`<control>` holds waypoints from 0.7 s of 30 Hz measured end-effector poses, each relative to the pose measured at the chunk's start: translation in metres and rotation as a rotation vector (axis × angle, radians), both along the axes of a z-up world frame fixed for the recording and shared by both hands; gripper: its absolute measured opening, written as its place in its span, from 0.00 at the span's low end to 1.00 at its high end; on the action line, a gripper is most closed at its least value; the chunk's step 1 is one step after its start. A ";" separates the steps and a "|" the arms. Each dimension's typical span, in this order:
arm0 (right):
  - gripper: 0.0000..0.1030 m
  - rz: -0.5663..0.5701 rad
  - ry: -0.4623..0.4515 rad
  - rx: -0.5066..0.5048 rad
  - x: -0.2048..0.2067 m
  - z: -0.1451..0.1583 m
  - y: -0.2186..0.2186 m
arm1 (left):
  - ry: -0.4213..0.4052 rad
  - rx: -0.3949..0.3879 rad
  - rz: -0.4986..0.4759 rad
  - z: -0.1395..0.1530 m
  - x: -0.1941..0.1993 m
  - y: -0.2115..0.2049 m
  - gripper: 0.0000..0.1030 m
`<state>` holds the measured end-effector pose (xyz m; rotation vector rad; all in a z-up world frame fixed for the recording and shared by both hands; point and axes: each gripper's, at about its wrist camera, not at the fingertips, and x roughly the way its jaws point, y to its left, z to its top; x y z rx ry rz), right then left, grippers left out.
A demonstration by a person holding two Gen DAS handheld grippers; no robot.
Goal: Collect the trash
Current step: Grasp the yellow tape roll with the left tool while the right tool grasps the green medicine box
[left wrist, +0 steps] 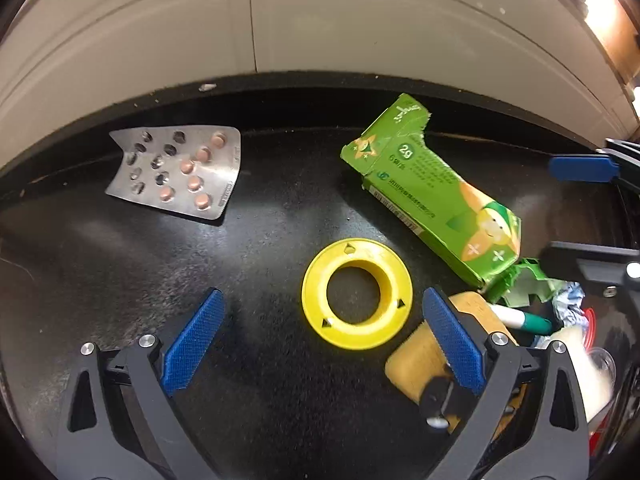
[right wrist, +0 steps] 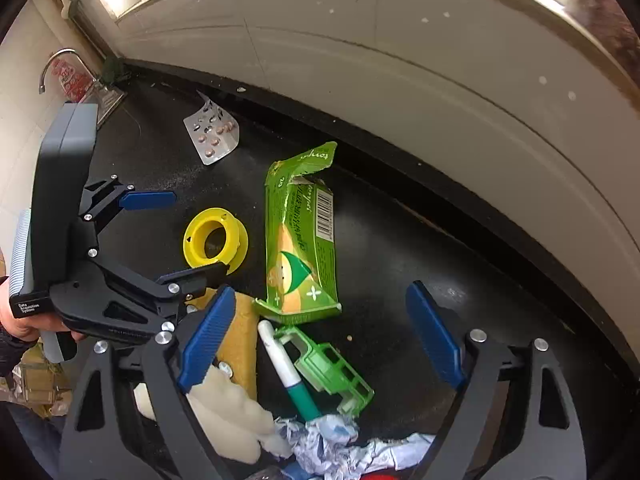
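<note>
On the black counter lie a yellow plastic ring, a torn green carton and a foil pill blister. My left gripper is open and empty, with the ring between and just beyond its blue fingertips. My right gripper is open and empty, above a white-and-teal pen, a green plastic piece and the carton's near end.
A yellow sponge, a white lump and crumpled paper lie close below. A tiled wall backs the counter. A tap stands at far left.
</note>
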<state>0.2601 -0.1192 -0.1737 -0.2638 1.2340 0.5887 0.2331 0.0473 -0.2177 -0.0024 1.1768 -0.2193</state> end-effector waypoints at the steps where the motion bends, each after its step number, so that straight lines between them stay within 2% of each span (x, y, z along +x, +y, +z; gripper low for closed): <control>1: 0.79 0.019 0.011 -0.004 0.004 -0.007 0.005 | 0.000 -0.004 0.000 -0.003 0.002 0.000 0.94; 5: 0.74 0.064 0.049 -0.012 0.015 -0.029 0.016 | -0.021 0.014 -0.013 -0.009 0.007 -0.004 0.94; 8: 0.67 0.068 0.070 -0.006 0.021 -0.039 0.018 | -0.035 0.039 -0.025 -0.010 0.011 -0.004 0.91; 9: 0.61 0.071 0.069 -0.014 0.022 -0.042 0.019 | -0.043 0.046 -0.028 -0.010 0.011 -0.003 0.90; 12: 0.52 0.087 0.069 -0.019 0.023 -0.048 0.023 | -0.065 0.068 -0.032 -0.010 0.009 0.000 0.80; 13: 0.46 0.095 0.055 -0.031 0.023 -0.048 0.025 | -0.078 0.080 -0.031 -0.009 0.007 0.002 0.74; 14: 0.45 0.104 0.043 -0.046 0.022 -0.048 0.027 | -0.088 0.090 -0.030 -0.008 0.005 0.004 0.65; 15: 0.40 0.107 0.048 -0.041 0.021 -0.047 0.028 | -0.105 0.098 -0.030 -0.007 0.003 0.006 0.57; 16: 0.37 0.107 0.052 -0.038 0.020 -0.046 0.029 | -0.105 0.095 -0.025 -0.005 0.002 0.009 0.53; 21: 0.34 0.100 -0.015 -0.042 0.006 -0.025 0.034 | -0.108 0.076 0.027 0.009 -0.006 0.020 0.53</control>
